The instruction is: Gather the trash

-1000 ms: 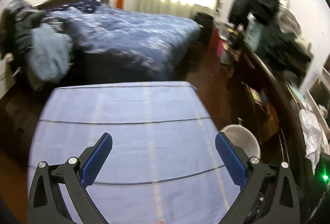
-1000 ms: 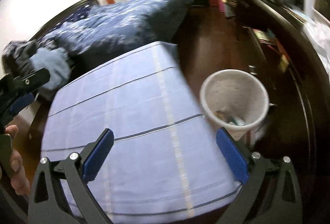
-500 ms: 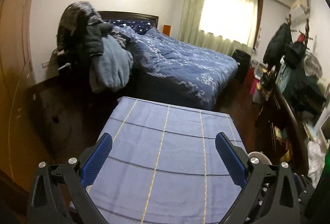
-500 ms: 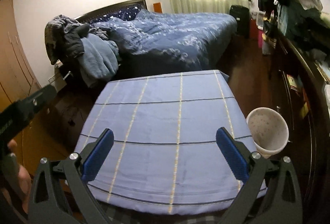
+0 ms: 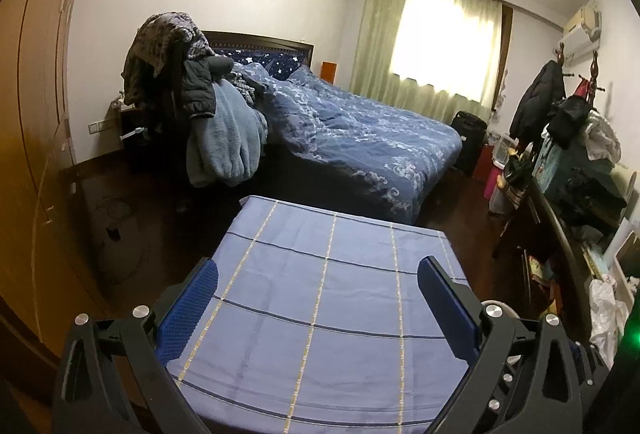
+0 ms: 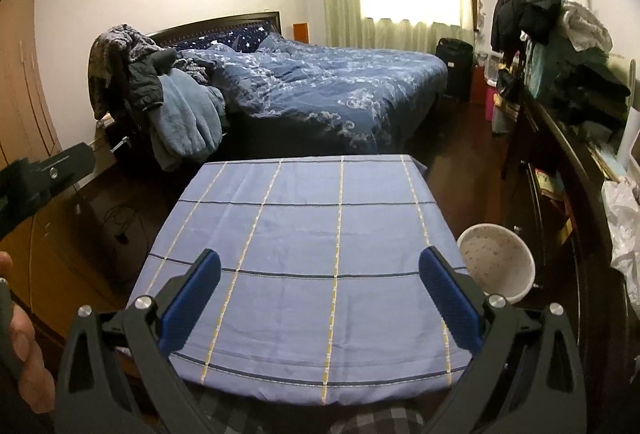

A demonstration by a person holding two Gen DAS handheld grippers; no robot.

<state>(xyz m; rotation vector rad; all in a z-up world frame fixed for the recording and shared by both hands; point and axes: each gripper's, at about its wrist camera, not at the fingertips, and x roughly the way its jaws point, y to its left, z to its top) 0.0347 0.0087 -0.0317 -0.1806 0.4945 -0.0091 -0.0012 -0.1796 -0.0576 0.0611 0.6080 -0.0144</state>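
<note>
Left claw: the left gripper [image 5: 318, 294] hangs over the near part of the table with its jaws spread wide and nothing between them.
Right claw: the right gripper [image 6: 320, 284] is likewise spread wide and empty, above the near edge of the table [image 6: 304, 234].
Trash: no loose scrap shows on the blue checked cloth in either view.
Bin: the white bin [image 6: 496, 264] stands on the floor just beside the table's right near corner; in the left view only a sliver of its rim [image 5: 502, 304] shows behind the right finger.
Step in hand, as I judge it: scanning for anything left to pick up.
How to do it well: sweep both cameras along the table's edges and the floor by the bin, jaws kept wide, before committing to a reach.
Hard to make out: the bin's inside is dim and speckled, so its contents cannot be told; the cluttered dresser [image 6: 576, 170] at right may hold scraps, too jumbled to say.
</note>
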